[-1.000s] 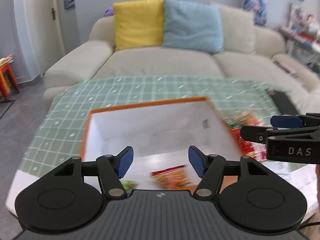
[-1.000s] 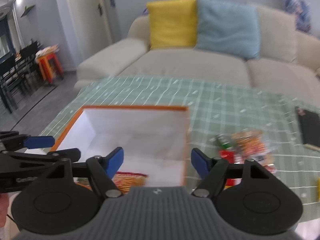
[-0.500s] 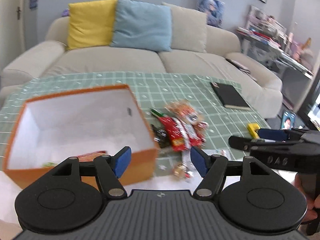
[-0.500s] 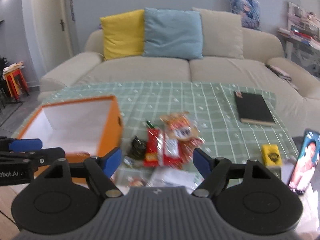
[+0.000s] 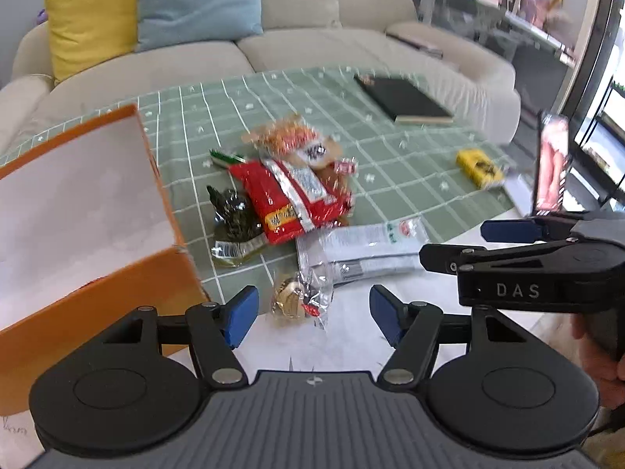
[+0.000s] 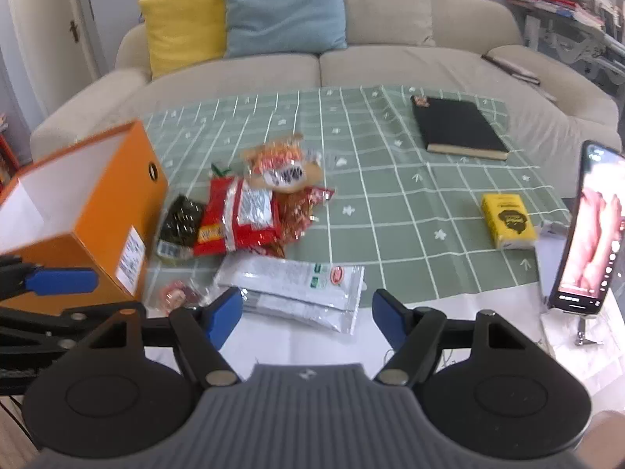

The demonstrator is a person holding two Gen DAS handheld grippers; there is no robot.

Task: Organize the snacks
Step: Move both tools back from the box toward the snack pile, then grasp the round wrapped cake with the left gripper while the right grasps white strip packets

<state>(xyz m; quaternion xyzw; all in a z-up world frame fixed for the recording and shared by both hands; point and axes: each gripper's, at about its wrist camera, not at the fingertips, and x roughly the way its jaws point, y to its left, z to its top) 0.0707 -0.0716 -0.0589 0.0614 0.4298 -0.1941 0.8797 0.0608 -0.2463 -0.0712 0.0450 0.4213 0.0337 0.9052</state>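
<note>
- While both claws hang spread and empty, their jaws having just eased inward with nothing pinched, the left gripper (image 5: 312, 314) frames a small wrapped snack (image 5: 297, 298).
- The right gripper (image 6: 306, 314) frames the silver packet (image 6: 297, 293).
- Most work looks undone: the snack pile (image 6: 250, 215) lies at eleven o'clock, outside the orange box (image 6: 93, 203) at nine.

We are seeing bare white tabletop (image 6: 304, 346) lying open ahead; the orange box (image 6: 97, 211) is walling nine o'clock, the propped phone (image 6: 590, 230) blocking three.
</note>
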